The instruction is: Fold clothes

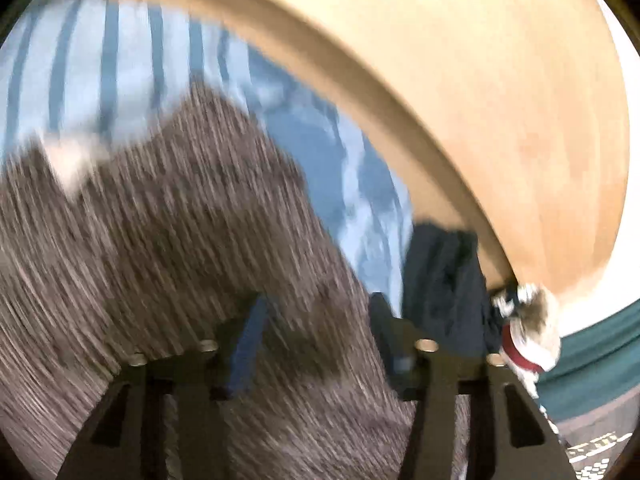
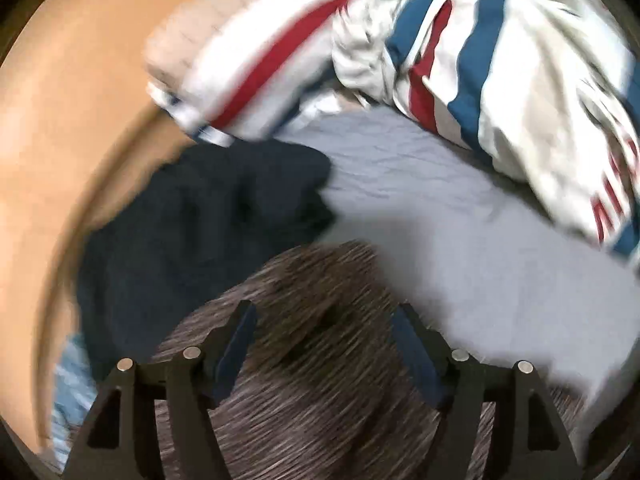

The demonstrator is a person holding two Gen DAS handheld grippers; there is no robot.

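Saw a big brown knit top [image 1: 160, 240] filling 6 to 10 o'clock in the left view, bunched up and blurry. Looked soft, thick and a bit heavy: likely to sag and stretch, not slip. Best pinched at a thick edge, one at each side. In the right view, saw a pale grey cloth [image 2: 440, 208] at 3 o'clock, a striped top [image 2: 500, 60] at 1, a dark blue piece [image 2: 192, 232] at 9. Found the left gripper [image 1: 316, 332] and right gripper [image 2: 324, 336] over the knit, jaws wide, pinching nothing.
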